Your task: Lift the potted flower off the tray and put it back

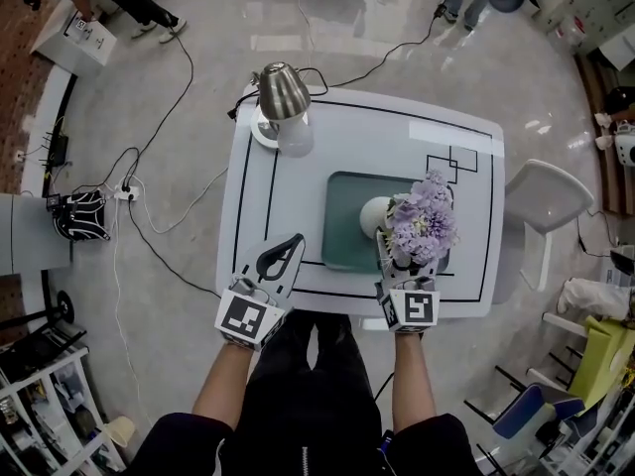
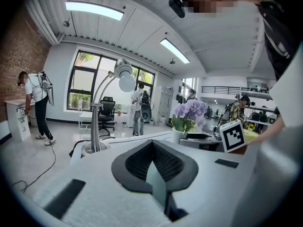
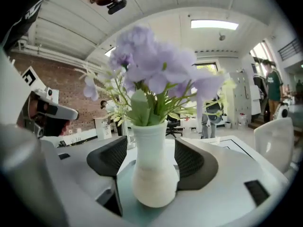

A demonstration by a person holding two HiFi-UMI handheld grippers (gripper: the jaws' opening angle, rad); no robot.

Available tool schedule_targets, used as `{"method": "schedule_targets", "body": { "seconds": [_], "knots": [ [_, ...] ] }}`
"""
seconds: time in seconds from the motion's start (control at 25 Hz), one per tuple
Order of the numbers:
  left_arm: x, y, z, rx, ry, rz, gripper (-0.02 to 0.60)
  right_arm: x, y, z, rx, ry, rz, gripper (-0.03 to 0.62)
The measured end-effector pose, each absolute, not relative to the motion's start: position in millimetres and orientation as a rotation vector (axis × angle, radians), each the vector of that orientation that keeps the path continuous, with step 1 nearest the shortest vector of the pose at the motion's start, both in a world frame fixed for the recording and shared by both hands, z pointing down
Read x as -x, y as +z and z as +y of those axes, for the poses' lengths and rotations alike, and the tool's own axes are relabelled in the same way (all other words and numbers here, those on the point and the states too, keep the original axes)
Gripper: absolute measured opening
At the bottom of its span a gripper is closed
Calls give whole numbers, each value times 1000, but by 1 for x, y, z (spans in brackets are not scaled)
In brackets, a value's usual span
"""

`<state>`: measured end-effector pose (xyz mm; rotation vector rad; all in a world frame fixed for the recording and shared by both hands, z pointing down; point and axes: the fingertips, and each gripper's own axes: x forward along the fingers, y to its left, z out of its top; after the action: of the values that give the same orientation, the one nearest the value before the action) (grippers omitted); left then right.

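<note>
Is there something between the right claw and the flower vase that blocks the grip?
Nothing visible does. The flower vase stands on the tray, directly inside the open right claw, and nothing else is between them.

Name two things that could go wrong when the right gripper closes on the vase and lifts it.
1. The right gripper has its jaws apart on either side of the vase, beside its narrower upper part. Closing off-centre might tilt it or let it slip.
2. The flowers spread wide above the small vase, so it looks top-heavy. It seems to stand near the tray's near edge, where a nudge could tip it off.
</note>
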<state>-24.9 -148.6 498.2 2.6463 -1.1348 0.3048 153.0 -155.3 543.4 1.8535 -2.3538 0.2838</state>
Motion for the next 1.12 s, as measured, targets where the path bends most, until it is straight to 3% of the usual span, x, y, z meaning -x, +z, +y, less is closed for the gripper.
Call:
{"method": "schedule_targets", "body": {
  "seconds": [0.24, 0.28, 0.4, 0.52, 1.12],
  "knots": [
    [14, 484, -138, -2694, 221, -1089, 5, -156, 519, -97, -1908, 440, -2367, 291],
    [11, 479, -137, -2706, 207, -1082, 5, -153, 510, -90, -1903, 446, -2382, 265],
    [3, 463, -129, -2734, 172, -1067, 5, -139, 477, -70, -1885, 395, -2428, 89],
    [-1, 455, -118, -2744, 156, -1057, 5, -128, 456, -59, -1865, 339, -2434, 15],
    [0, 438, -95, -2781, 119, -1058, 5, -107, 417, -44, -1803, 317, -2344, 5]
  ]
}}
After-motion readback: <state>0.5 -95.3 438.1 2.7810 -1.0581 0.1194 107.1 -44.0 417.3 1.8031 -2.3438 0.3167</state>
